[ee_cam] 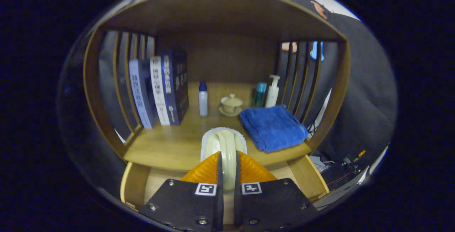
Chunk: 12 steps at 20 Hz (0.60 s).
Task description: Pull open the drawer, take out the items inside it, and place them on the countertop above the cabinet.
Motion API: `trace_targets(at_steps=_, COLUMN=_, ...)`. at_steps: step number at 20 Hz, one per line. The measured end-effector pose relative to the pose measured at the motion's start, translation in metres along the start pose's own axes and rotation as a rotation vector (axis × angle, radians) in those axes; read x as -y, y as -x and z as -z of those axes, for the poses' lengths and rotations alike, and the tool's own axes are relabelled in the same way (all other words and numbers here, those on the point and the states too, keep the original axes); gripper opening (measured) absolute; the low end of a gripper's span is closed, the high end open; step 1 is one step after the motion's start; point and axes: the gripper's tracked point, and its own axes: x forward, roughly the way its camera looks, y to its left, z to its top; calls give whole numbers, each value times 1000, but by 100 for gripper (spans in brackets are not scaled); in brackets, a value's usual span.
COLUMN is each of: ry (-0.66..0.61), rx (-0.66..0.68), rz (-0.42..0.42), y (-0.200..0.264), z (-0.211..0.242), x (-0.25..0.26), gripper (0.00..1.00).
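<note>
Wood is all around you here: the cabinet (93,82) has a curved frame with slatted sides, and its countertop (170,143) lies just ahead of your fingers. Your gripper (227,175) holds a pale cream brush (227,154) by its arched handle; the two fingers stand narrow and both press on this handle, one on each side. The white fuzzy base of the brush reaches over the front edge of the countertop, near the middle of that edge. I cannot tell if the base already touches the wood or hangs a little above it.

Below the front edge you see the open drawer (305,177), with its light wooden walls on both sides of the fingers. What lies inside it is hidden behind the gripper.

On the countertop, a folded blue towel (272,127) lies at the right front corner, just beside the brush. Behind the towel, at the right back corner, stand a white pump bottle (273,91) and a teal bottle (260,93), close together. A small cream teacup with lid (231,104) sits on its saucer near the middle of the back part. To the left of it stands a small white bottle with blue cap (203,98), upright. Some books (160,86) stand along the left side and lean a little.
</note>
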Motion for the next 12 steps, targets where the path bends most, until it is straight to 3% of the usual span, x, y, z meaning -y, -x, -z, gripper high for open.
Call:
trace_targets(at_steps=3, ry=1, rx=-107, rz=-37, y=-33, z=26, x=-10, gripper=12)
trace_targets(at_steps=4, ry=-6, rx=-53, rz=-39, y=-37, z=11, x=-9, gripper=12)
trace_targets(at_steps=12, ry=-45, rx=-91, rz=-39, y=-49, z=8, x=-12, gripper=12)
